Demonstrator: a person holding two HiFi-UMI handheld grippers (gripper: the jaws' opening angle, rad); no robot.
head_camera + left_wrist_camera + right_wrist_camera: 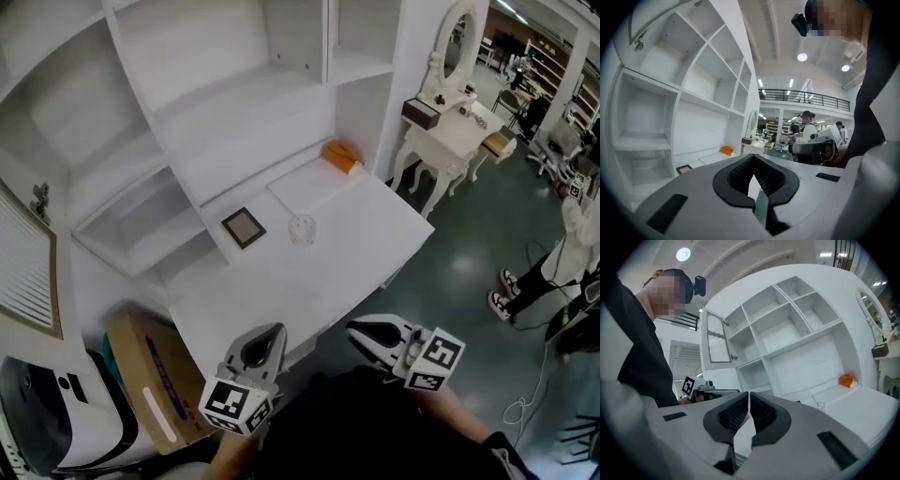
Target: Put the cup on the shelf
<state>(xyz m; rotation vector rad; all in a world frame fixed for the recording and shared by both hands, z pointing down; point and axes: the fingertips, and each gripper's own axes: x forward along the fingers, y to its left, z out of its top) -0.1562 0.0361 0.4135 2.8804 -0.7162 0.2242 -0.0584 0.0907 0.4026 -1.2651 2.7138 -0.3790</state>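
No legible text (box print blurred)

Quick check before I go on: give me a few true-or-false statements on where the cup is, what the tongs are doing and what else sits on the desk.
1. The cup stands on the desk, not on a shelf. True.
2. The left tongs grip the cup. False: they are shut on nothing, well short of it.
3. The right tongs are wide open. False: they are shut and empty.
4. In the head view, a dark framed square lies left of the cup. True.
5. The orange object sits inside the cup. False: it lies apart, at the desk's back.
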